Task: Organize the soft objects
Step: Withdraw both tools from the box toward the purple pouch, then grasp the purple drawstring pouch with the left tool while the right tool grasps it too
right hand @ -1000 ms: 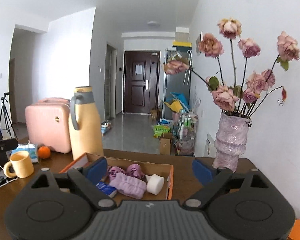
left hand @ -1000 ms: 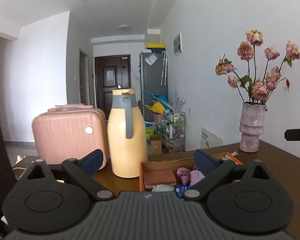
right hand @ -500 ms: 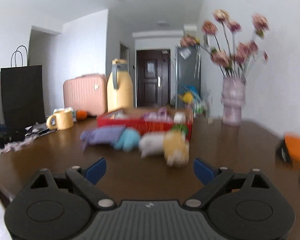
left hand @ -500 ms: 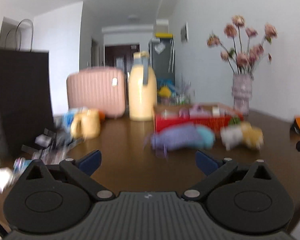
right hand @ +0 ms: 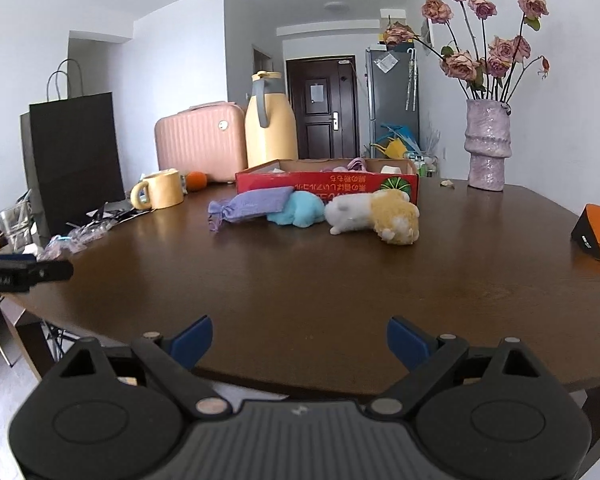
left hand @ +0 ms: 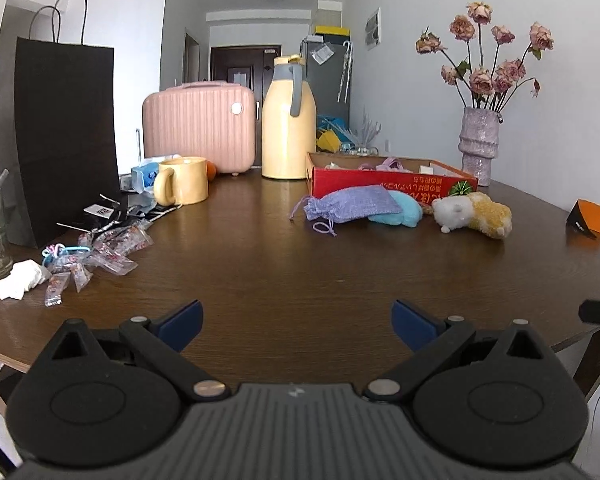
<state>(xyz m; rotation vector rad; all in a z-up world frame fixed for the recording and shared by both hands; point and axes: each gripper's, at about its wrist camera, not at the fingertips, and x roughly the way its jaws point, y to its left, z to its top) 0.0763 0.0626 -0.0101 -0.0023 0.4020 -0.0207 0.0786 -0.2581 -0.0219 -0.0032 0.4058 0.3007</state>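
Both the left gripper [left hand: 296, 320] and right gripper [right hand: 299, 338] gape wide and empty, with the purple pouch [left hand: 350, 203], blue plush [left hand: 404, 210] and white-yellow plush [left hand: 474, 215] at twelve o'clock before the red box [left hand: 380, 184].

The red box [right hand: 327, 184], toward the far edge of the tabletop [right hand: 340, 280], carries yellow East Asian characters on its near wall, printed upside down and too small to read with certainty. Beside them, at the wall's right end, is a green round emblem. On the black bar [right hand: 24, 274] at the left edge of the right wrist view, pale lettering shows but cannot be read in full.
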